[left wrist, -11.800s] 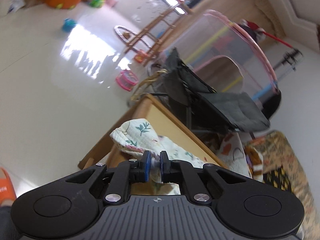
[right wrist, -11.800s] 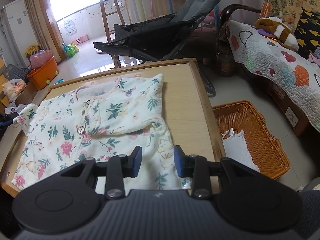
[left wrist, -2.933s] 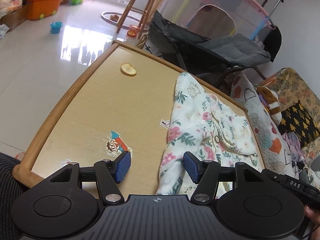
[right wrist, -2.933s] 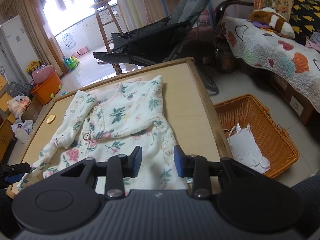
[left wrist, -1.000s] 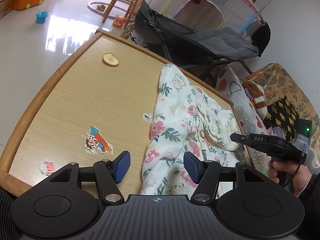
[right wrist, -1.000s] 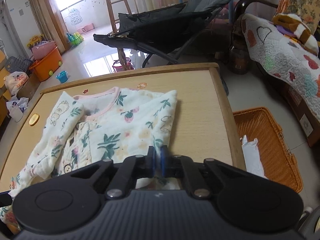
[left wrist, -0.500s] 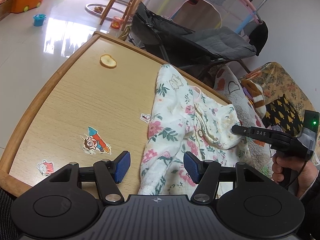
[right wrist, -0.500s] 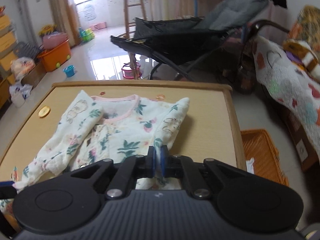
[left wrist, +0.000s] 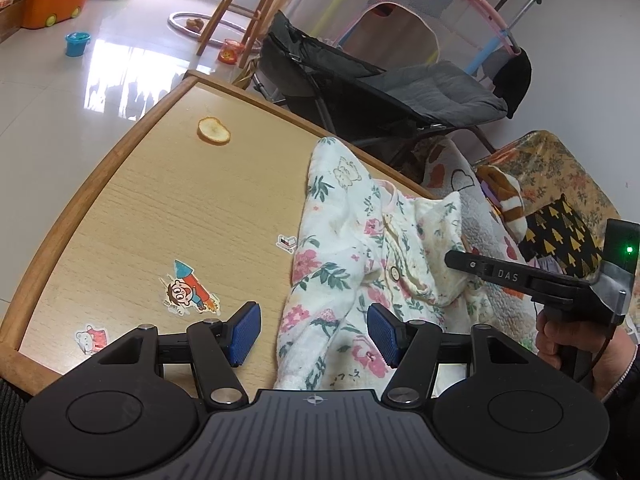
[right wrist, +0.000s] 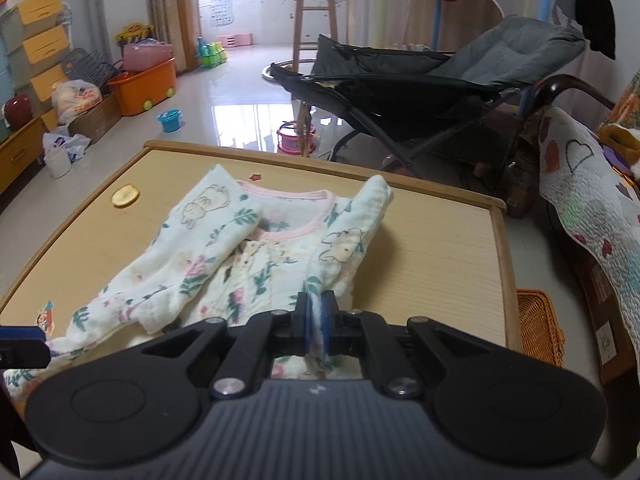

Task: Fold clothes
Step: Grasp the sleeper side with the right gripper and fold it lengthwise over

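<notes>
We saw the right gripper [right wrist: 316, 322], jaws clenched on the garment [right wrist: 256, 256] edge, lift it since a second ago; fold underway. Left gripper [left wrist: 314, 334] jaws released, straddling the hem.

Left gripper [left wrist: 314, 334]: matte black body with a ribbed top, two round discs, silver screws, blue ridged pads [left wrist: 245, 330]. Right gripper [right wrist: 316, 322] is the same build, blue pads pressed close. Seen from the left, its black side bears white letters "DAS", a green light glows at the rear, grey tape, a thin cable. The hand [left wrist: 576, 344] shows a dark sleeve cuff.
</notes>
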A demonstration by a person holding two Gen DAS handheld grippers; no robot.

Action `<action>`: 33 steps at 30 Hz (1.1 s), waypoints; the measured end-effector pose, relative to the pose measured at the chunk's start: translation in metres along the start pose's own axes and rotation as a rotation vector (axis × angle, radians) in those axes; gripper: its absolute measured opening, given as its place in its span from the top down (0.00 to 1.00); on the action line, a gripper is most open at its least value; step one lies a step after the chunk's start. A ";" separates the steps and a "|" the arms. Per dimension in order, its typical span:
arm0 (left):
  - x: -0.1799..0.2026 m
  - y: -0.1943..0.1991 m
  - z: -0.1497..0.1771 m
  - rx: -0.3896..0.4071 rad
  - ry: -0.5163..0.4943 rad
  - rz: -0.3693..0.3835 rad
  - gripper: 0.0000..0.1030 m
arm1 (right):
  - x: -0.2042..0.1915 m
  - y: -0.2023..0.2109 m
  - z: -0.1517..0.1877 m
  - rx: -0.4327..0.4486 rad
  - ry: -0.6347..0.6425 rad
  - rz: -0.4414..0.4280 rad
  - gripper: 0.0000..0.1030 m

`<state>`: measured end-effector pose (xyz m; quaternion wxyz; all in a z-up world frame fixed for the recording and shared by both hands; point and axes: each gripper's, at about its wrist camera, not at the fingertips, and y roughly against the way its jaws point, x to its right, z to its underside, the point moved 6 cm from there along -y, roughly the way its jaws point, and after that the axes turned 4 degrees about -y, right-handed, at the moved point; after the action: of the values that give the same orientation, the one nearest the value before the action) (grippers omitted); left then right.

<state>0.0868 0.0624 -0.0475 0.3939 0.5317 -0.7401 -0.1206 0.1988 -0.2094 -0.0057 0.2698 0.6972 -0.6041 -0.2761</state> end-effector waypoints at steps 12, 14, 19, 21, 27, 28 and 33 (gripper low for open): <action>0.003 0.002 -0.001 0.005 -0.008 0.015 0.41 | -0.017 0.001 0.001 -0.007 0.039 -0.031 0.94; 0.004 0.002 -0.001 0.006 -0.008 0.015 0.41 | -0.018 0.001 0.001 -0.010 0.040 -0.036 0.94; 0.004 0.002 -0.001 0.006 -0.004 0.013 0.41 | -0.023 0.000 0.002 -0.015 0.042 -0.056 0.94; 0.003 0.002 0.000 0.005 -0.004 0.015 0.41 | -0.025 0.000 0.002 -0.017 0.043 -0.060 0.94; 0.004 0.001 0.000 0.003 -0.013 0.019 0.41 | -0.032 -0.001 0.002 -0.019 0.033 -0.093 0.94; 0.005 0.002 0.000 0.005 -0.014 0.020 0.41 | -0.033 -0.001 0.002 -0.022 0.036 -0.098 0.94; 0.005 0.004 0.000 0.010 -0.014 0.026 0.41 | -0.040 -0.005 0.004 -0.031 0.049 -0.108 0.94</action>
<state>0.0837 0.0594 -0.0432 0.3877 0.5231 -0.7501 -0.1156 0.1950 -0.1689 -0.0098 0.2797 0.7312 -0.5544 -0.2825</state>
